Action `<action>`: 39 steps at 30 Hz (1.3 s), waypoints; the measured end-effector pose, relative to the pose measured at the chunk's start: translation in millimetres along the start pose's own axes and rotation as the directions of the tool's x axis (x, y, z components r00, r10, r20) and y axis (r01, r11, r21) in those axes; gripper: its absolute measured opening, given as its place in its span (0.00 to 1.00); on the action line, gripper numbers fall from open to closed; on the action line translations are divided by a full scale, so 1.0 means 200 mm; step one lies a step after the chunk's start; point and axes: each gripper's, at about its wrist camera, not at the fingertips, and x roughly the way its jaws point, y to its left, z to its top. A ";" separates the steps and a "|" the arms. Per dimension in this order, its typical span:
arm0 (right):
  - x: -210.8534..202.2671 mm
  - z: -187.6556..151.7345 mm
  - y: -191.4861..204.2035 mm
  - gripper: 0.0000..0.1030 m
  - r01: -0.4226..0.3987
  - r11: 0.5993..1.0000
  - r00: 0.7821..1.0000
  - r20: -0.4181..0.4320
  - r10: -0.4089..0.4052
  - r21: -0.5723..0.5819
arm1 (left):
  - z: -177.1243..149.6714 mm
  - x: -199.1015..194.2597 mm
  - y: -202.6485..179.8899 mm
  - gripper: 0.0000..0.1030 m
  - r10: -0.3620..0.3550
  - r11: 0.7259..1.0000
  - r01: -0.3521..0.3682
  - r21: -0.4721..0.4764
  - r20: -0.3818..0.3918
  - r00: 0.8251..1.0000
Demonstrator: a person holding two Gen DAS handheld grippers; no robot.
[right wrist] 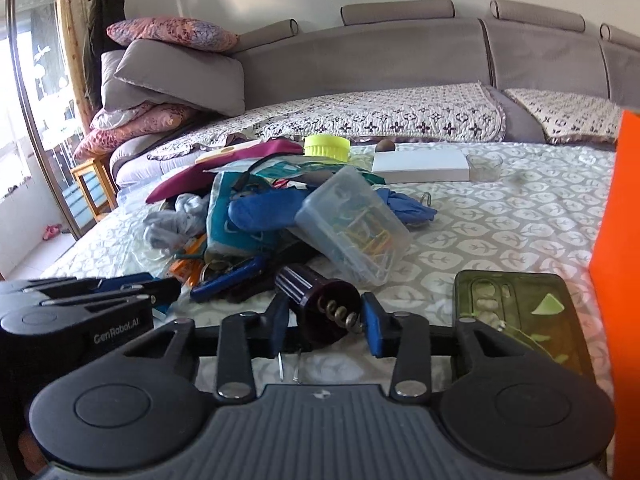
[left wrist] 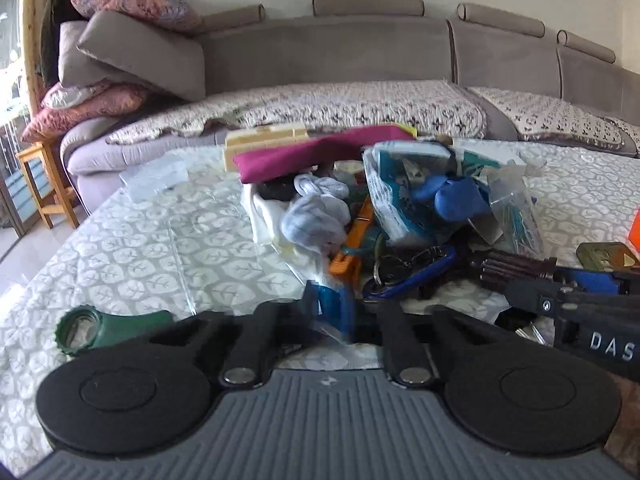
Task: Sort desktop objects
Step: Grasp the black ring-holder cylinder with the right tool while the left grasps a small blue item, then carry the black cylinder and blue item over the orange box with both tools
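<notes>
A heap of small objects lies on the patterned table: a maroon cloth (left wrist: 320, 152), grey socks (left wrist: 316, 220), a teal packet (left wrist: 404, 196), an orange tool (left wrist: 352, 248), a blue carabiner (left wrist: 408, 280) and a clear box of paper clips (right wrist: 352, 224). My left gripper (left wrist: 340, 312) is shut on a clear plastic bag (left wrist: 334, 308) at the heap's near edge. My right gripper (right wrist: 326, 320) is open, its blue pads either side of a dark corkscrew (right wrist: 320, 300) that lies on the table. It shows at the right of the left wrist view (left wrist: 560, 304).
A green bottle opener (left wrist: 104, 328) lies left of my left gripper. A green phone case (right wrist: 520, 312) and an orange box (right wrist: 620, 240) are at the right. A white box (right wrist: 420, 166), a yellow lid (right wrist: 326, 146) and a clear cup (right wrist: 484, 166) stand behind. A sofa lies beyond.
</notes>
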 end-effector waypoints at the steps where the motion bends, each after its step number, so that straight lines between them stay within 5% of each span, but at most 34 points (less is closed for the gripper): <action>1: -0.01 0.00 0.00 0.35 0.006 1.000 1.000 0.003 -0.006 -0.004 | 0.01 0.00 0.00 0.11 -0.007 1.000 0.007 -0.002 0.002 1.000; 21: -0.17 -0.06 0.06 0.33 0.052 0.998 0.998 0.028 -0.051 -0.043 | -0.04 -0.11 -0.05 0.09 -0.044 0.999 0.044 -0.014 -0.004 0.999; 25: -0.26 -0.05 0.09 0.33 0.071 0.996 0.994 0.089 -0.066 -0.061 | -0.06 -0.16 -0.05 0.09 -0.054 0.999 0.054 0.002 -0.001 0.999; 39: -0.43 -0.06 0.13 0.33 0.066 0.997 0.984 0.171 -0.057 -0.047 | -0.05 -0.36 -0.05 0.09 -0.046 0.999 0.044 0.017 0.096 0.994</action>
